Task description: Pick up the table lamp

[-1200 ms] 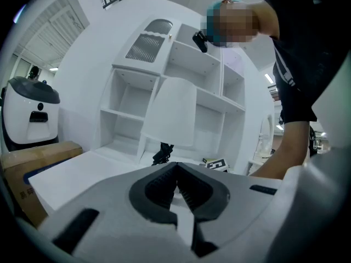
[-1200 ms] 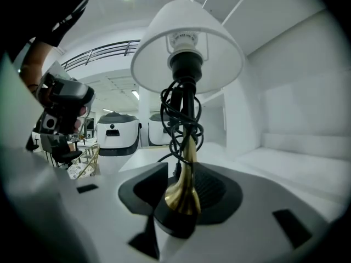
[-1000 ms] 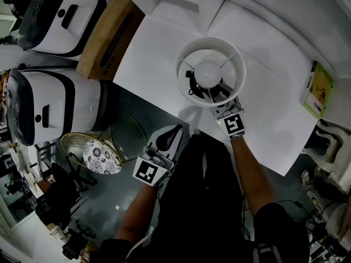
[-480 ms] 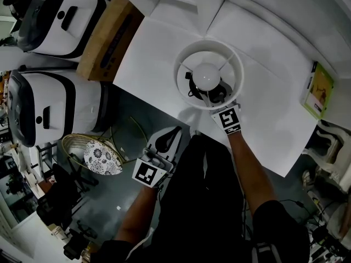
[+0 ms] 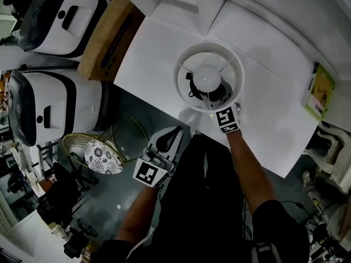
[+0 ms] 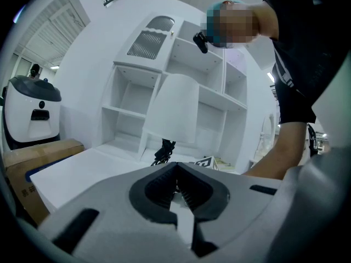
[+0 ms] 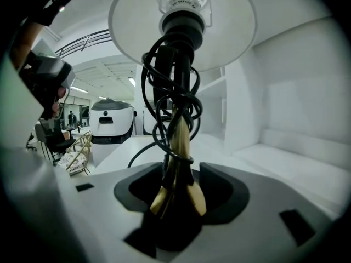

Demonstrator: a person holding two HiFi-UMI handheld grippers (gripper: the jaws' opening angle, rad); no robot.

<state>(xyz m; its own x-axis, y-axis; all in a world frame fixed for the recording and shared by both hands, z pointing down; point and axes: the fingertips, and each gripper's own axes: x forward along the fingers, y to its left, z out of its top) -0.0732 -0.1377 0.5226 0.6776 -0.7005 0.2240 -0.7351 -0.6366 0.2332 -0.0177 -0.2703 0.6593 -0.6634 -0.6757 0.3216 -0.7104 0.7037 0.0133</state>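
Count of items in view.

- You are looking down on one table lamp (image 5: 207, 76), which is showing one shade, one bulb and one black cord (image 7: 164, 64).
- You are holding two grippers.
  - The left gripper (image 6: 176, 171) is keeping its jaws together.
  - The right gripper (image 7: 176, 171) has just been opening its jaws, with the lamp's stem standing between them.
- Each gripper is carrying one marker cube (image 5: 149, 172), making two.
- Standing at the left:
  - two white-and-black machines (image 5: 57, 10) (image 5: 41, 111)
  - one cardboard box (image 5: 107, 37)
  - one chair (image 5: 70, 139) bearing one patterned cushion (image 5: 101, 156)
- One green booklet (image 5: 320, 90) is lying at the right.
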